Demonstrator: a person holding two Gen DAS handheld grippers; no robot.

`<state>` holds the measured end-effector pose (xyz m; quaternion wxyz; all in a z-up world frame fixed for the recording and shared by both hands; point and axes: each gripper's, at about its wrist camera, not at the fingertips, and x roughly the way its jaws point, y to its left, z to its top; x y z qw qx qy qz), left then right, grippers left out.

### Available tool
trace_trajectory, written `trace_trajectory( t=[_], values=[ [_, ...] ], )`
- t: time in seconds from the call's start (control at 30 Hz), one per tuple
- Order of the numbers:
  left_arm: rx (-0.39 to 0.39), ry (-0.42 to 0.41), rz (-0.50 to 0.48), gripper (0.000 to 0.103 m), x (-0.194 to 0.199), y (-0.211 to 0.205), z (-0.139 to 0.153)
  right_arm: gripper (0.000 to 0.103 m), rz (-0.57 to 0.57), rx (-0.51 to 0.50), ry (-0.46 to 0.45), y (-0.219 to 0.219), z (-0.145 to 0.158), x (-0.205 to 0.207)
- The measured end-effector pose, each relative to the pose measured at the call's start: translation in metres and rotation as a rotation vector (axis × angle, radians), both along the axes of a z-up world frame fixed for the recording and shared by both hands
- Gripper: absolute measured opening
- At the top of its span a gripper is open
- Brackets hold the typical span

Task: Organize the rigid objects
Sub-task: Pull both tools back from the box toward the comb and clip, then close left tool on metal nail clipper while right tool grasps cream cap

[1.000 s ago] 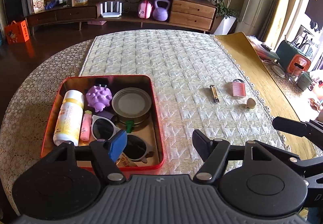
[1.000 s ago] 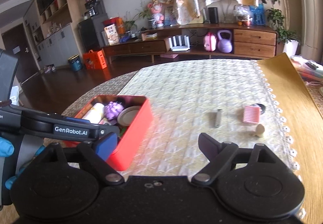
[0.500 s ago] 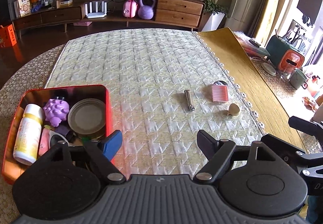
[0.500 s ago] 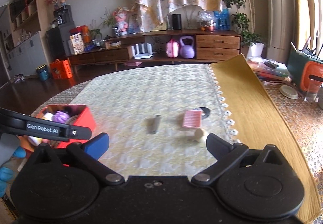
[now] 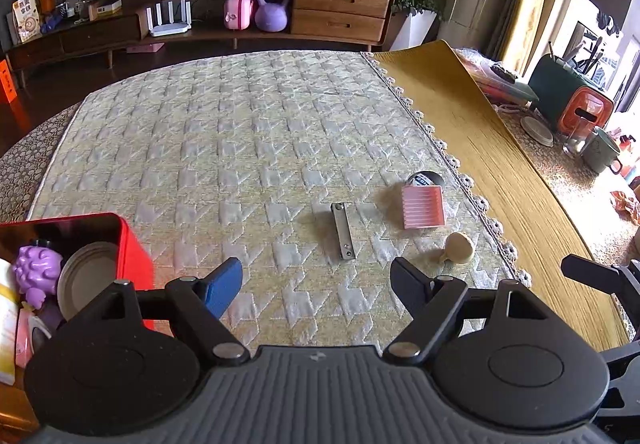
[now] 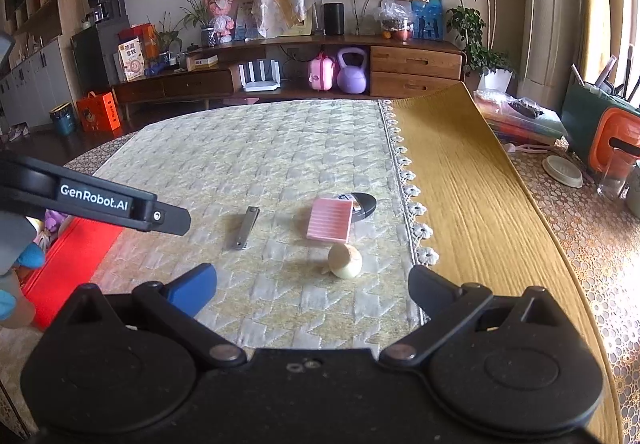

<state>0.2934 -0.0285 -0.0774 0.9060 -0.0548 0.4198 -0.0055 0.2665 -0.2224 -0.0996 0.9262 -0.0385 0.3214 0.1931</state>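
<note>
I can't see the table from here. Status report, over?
Left gripper and right gripper open, empty. Nail clipper, pink block, beige knob loose on cloth; red tin part-filled. Nothing in the way.

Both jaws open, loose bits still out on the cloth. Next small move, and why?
Probably ease the right gripper forward and down onto the beige knob. It lies nearest, between the open, empty jaws, apart from the pink ridged block. The nail clipper sits ahead of the left gripper, also open, and could follow into the red tin.
</note>
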Motion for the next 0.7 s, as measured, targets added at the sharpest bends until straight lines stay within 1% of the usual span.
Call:
trace_trajectory(
  t=[0.13,0.4,0.6,0.67,0.7],
  values=[
    [0.023,0.015,-0.005,0.081,0.018,-0.009,-0.012,0.1,0.008,-0.002,0.015,0.0,-0.008,0.011],
    [0.041,0.031,-0.018,0.081,0.046,-0.022,-0.033,0.098,0.018,-0.019,0.027,0.003,-0.022,0.033],
    [0.052,0.048,-0.03,0.081,0.064,-0.031,-0.048,0.091,0.015,-0.014,0.045,0.002,-0.03,0.051],
    [0.052,0.051,-0.029,0.081,0.069,-0.033,-0.053,0.085,0.015,-0.013,0.052,0.001,-0.033,0.055],
    [0.057,0.051,-0.03,0.081,0.071,-0.034,-0.054,0.084,0.015,-0.015,0.055,0.002,-0.035,0.057]
  ],
)
